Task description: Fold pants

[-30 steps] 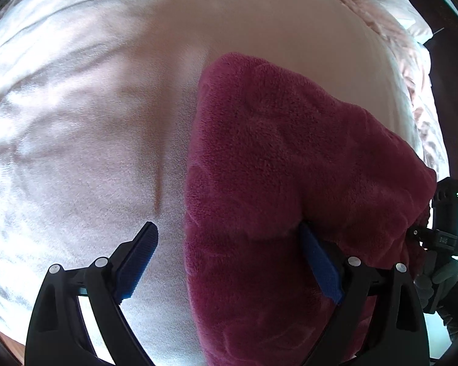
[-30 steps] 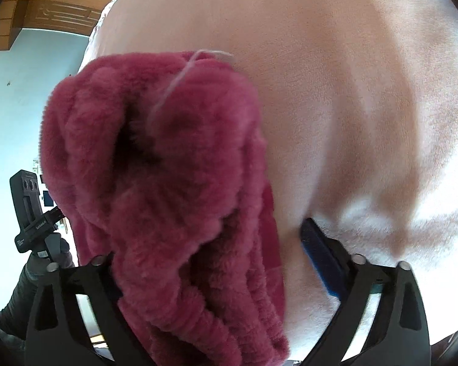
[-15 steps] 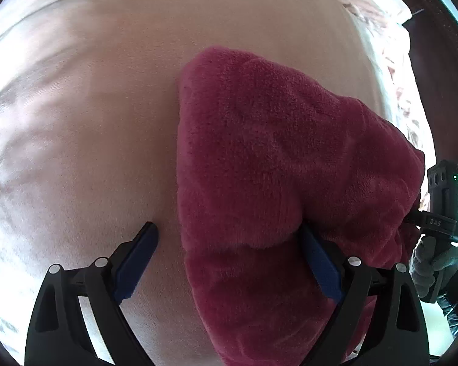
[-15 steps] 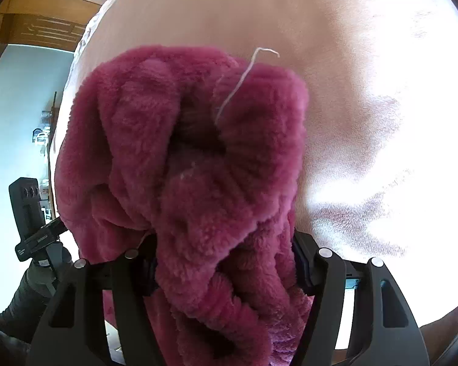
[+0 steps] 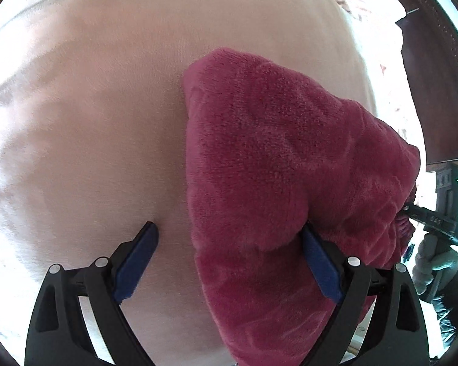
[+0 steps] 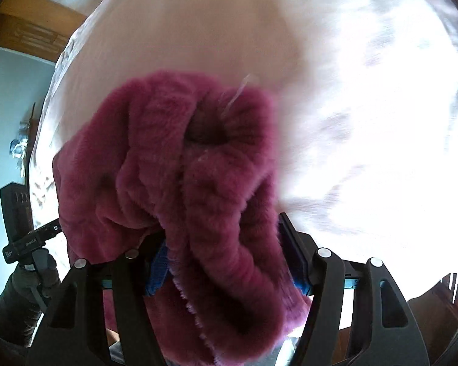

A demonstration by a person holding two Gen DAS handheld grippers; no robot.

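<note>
**Fleece pants bunched on a pale bed, one claw clamped, one spread**

A pale pink bedsheet [image 5: 100, 116] fills most of both views, smooth near the middle and washed out by bright light toward the edges. In the right wrist view, a blue wall [image 6: 12, 116] and brown wood panelling [image 6: 30, 21] show at far left; in the left wrist view, a dark wooden headboard [image 5: 427, 76] stands at far right.

The left gripper [image 5: 232, 262] is spread wide: its left blue pad sits on bare sheet, its right pad is tucked under a fold of the magenta fleece pants [image 5: 284, 164], and nothing is pinched between them. The pants lie in a heap on the sheet, stretching right toward the other tool.

The right gripper [image 6: 226, 262] is closed tight on a thick, ribbed bunch of the pants [image 6: 180, 164], which blocks much of that camera's view. A pale loose thread [image 6: 238, 94] sticks up from the bunch.
</note>
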